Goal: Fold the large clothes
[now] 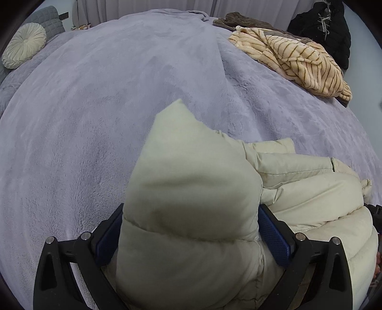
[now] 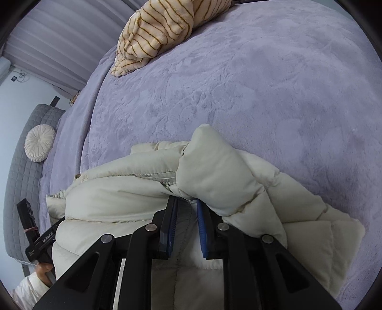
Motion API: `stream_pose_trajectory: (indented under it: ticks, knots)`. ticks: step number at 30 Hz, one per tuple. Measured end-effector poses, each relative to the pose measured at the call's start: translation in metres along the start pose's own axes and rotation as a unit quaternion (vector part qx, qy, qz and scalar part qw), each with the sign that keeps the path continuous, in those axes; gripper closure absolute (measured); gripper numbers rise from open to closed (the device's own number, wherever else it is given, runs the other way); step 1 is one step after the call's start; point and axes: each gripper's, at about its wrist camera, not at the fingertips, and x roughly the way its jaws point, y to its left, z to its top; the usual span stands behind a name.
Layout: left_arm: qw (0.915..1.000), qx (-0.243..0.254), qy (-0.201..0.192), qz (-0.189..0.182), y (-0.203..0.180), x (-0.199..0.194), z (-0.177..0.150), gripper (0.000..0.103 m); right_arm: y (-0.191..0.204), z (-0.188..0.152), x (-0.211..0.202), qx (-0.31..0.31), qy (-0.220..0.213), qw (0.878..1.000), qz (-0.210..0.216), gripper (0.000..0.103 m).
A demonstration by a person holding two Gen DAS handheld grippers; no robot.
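There was one cream puffer jacket (image 1: 195,190) on the one bed (image 1: 95,119), with one striped fleece garment (image 1: 298,62), one brown garment (image 1: 241,20) and one black garment (image 1: 322,28) piled at its far side. One round pleated cushion (image 1: 23,45) was there. Two tools were counted, the left tool (image 1: 191,229) and the right tool (image 2: 186,207).

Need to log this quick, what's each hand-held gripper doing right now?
Left hand-held gripper: closed on a thick fold of the cream puffer jacket.
Right hand-held gripper: closed on the jacket's edge.
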Motion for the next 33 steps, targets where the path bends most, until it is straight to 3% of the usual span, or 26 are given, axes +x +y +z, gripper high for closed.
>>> stream_pose_trajectory:
  ticks: [11, 17, 18, 22, 26, 30, 33]
  knots:
    - [0.9999, 0.009, -0.005, 0.003, 0.011, -0.012, 0.006, 0.000, 0.004, 0.003, -0.013, -0.005, 0.001, 1.000, -0.005, 0.087]
    - [0.9988, 0.012, -0.034, 0.033, 0.030, -0.050, 0.018, 0.000, 0.003, 0.011, -0.044, 0.005, -0.017, 0.999, -0.040, 0.086]
    - [0.9985, 0.010, -0.039, 0.038, 0.034, -0.058, 0.019, 0.000, 0.004, 0.011, -0.051, 0.006, -0.019, 0.999, -0.046, 0.082]
    - [0.9983, 0.001, -0.036, 0.047, 0.050, -0.084, 0.007, 0.000, 0.017, -0.002, -0.085, -0.017, -0.027, 0.998, -0.060, 0.082]
    - [0.9960, 0.012, -0.001, 0.089, 0.052, -0.066, -0.013, 0.000, 0.025, -0.029, -0.103, -0.036, -0.020, 0.997, -0.071, 0.082]
    - [0.9960, -0.018, 0.031, 0.081, 0.057, -0.038, -0.020, 0.000, 0.009, -0.046, -0.083, -0.023, 0.007, 0.994, -0.105, 0.083]
    - [0.9955, -0.004, 0.031, 0.090, 0.051, -0.032, -0.022, 0.000, -0.008, -0.046, -0.069, 0.005, 0.014, 0.996, -0.087, 0.083]
